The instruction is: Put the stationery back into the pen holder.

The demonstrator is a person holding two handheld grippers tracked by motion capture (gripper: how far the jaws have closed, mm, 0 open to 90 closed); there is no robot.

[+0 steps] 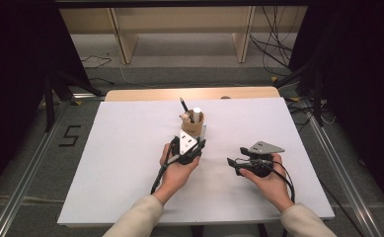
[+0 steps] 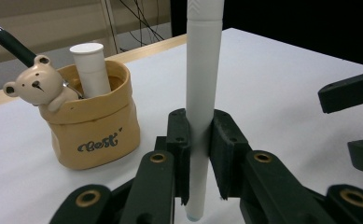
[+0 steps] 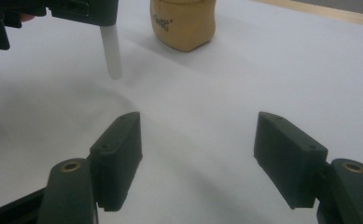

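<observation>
A tan pen holder [image 2: 93, 123] stands on the white table [image 1: 130, 163] near its far middle, with a small bear figure [image 2: 37, 86] peeking over its rim. Inside it stand a white tube [image 2: 91, 70] and a dark pen [image 2: 9, 42] that leans outward. Just beside the holder, the left gripper [image 2: 200, 154] is clamped on an upright white marker [image 2: 202, 84]. The right gripper [image 3: 198, 158] rests near it, jaws wide apart and empty.
</observation>
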